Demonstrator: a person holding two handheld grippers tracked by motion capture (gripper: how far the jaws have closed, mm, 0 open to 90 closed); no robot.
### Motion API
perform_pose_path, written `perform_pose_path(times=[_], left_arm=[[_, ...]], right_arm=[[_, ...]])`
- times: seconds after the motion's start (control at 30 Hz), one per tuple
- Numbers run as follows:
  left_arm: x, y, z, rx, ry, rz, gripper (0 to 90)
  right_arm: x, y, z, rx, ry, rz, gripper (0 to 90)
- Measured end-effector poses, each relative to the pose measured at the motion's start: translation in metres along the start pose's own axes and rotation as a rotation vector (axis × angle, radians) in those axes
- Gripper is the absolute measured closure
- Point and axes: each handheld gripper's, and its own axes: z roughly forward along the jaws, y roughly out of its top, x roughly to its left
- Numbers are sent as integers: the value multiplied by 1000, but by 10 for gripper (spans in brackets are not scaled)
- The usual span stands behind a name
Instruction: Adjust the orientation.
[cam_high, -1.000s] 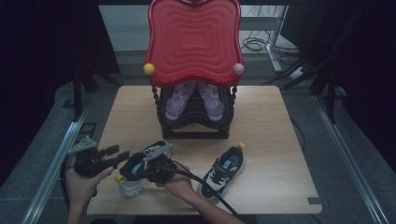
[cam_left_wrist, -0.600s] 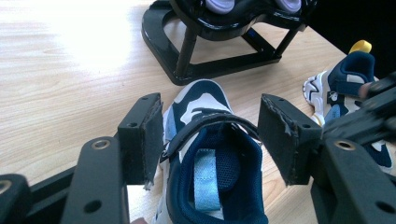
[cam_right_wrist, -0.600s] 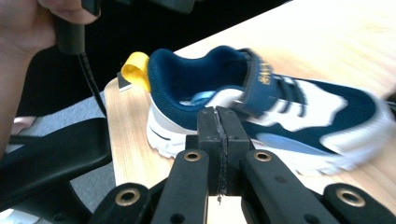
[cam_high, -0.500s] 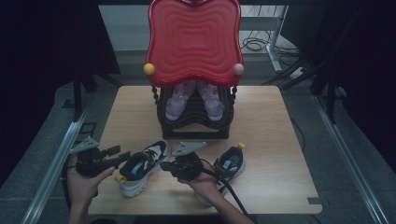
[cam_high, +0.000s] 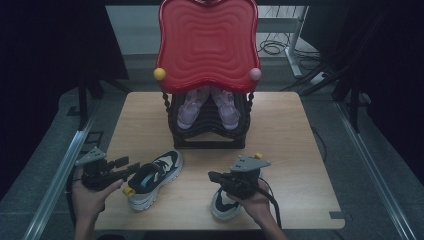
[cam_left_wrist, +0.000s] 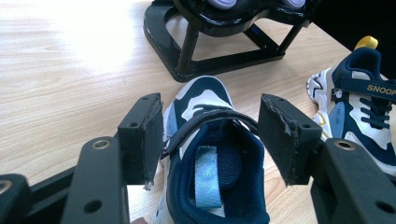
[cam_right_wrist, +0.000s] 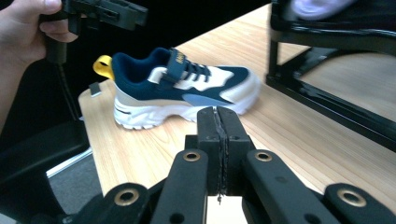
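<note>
Now our right gripper (cam_high: 216, 176), jaws pressed together on nothing, has swung from the left shoe (cam_high: 152, 177) toward the right shoe (cam_high: 225, 202); our left gripper (cam_high: 127, 167), jaws spread, straddles the left shoe's heel.

Over the last second the right gripper (cam_high: 216, 176) has left the left shoe (cam_high: 152, 178), which it covered a second ago near the tabletop's (cam_high: 300, 150) front-left corner, and travelled along the front edge toward the front-right corner. It now hangs over the right shoe (cam_high: 226, 202), hiding most of it, with jaws pressed together on nothing. The left shoe lies fully uncovered now.
</note>
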Motion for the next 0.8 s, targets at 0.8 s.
perform_pose_path(times=[0.8], left_arm=[[-7, 2, 4, 10, -17, 21, 413]], right_arm=[[-29, -44, -91, -64, -163, 80, 893]])
